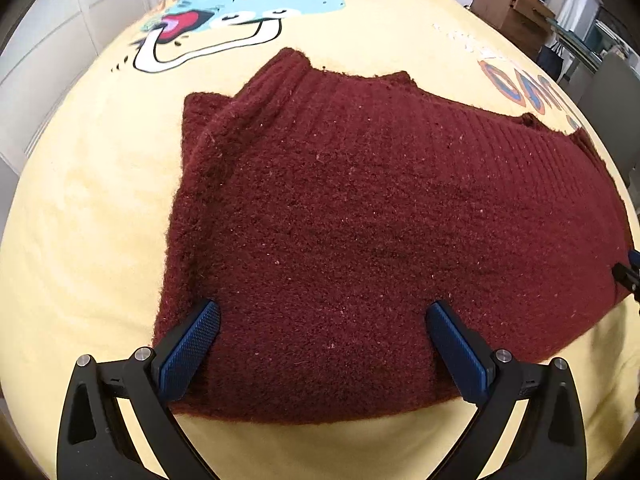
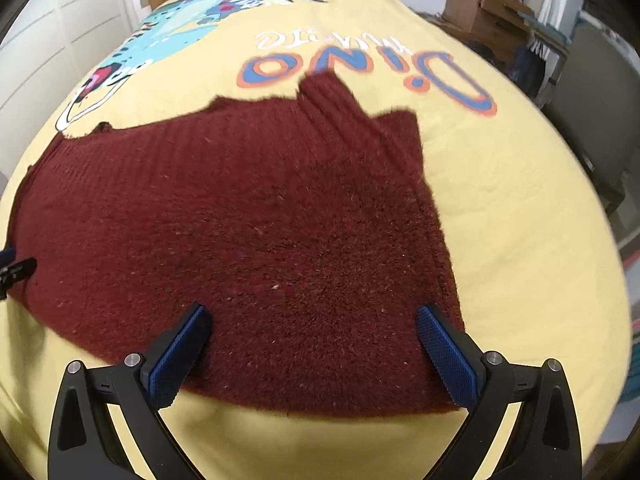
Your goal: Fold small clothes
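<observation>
A dark red knitted sweater (image 1: 360, 216) lies flat on a yellow bedspread (image 1: 88, 216), its sleeves folded in and its ribbed collar toward the far end. My left gripper (image 1: 322, 316) hovers open over the sweater's near left corner, blue pads spread wide with only fabric below them. In the right wrist view the same sweater (image 2: 248, 220) fills the middle, and my right gripper (image 2: 312, 316) stands open over its near right corner. The tip of the right gripper (image 1: 630, 274) peeks in at the left view's right edge, and the left gripper's tip (image 2: 14, 268) at the other view's left edge.
The bedspread (image 2: 500, 200) carries a cartoon dinosaur print (image 1: 240, 12) and "Dino" lettering (image 2: 360, 68) beyond the sweater. White cabinet doors (image 1: 44, 52) stand to the left. Cardboard boxes (image 2: 480, 4) and shelves sit at the back right.
</observation>
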Tool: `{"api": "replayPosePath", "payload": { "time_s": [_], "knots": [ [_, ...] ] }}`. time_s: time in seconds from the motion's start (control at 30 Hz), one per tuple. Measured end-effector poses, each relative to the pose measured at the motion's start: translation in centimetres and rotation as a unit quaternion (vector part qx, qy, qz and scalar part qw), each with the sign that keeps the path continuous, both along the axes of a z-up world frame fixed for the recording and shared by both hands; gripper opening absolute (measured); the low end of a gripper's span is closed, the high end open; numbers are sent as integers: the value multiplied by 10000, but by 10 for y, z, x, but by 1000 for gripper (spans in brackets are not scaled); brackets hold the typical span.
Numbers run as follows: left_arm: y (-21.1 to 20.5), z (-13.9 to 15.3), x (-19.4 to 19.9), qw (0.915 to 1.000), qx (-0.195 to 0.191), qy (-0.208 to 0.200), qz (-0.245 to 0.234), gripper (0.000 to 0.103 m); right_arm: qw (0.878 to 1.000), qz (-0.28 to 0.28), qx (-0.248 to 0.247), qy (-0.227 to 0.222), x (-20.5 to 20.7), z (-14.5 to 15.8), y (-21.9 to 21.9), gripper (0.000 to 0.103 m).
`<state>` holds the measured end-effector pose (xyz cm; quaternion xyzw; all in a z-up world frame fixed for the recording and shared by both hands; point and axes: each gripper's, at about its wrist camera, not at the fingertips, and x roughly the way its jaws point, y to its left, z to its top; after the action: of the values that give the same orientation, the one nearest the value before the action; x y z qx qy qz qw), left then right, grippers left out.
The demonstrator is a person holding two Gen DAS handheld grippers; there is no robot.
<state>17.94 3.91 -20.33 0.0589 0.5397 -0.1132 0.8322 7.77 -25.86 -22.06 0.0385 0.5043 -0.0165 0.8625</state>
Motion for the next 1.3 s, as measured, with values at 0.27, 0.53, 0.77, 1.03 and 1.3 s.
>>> {"api": "replayPosePath", "payload": {
  "time_s": [0.27,0.53,0.77,1.03,1.3],
  "knots": [
    [11,57,-2,9996,-146,-88,-204,102,9995,233,-113,-172,-17,55,12,103],
    [54,55,27,9987,-438,243,-71,102,9996,180,-24,-198,-44,65,12,103],
    [74,3,51,9869,-1135,1064,416,101,9999,-4,-137,90,-61,45,-2,103],
    [57,-16,43,9836,-1259,1285,130,83,9993,-274,-157,220,-72,35,-20,103],
    [55,0,41,9801,-1504,1298,5,32,9992,-319,-87,238,-75,30,-25,103]
  ]
}}
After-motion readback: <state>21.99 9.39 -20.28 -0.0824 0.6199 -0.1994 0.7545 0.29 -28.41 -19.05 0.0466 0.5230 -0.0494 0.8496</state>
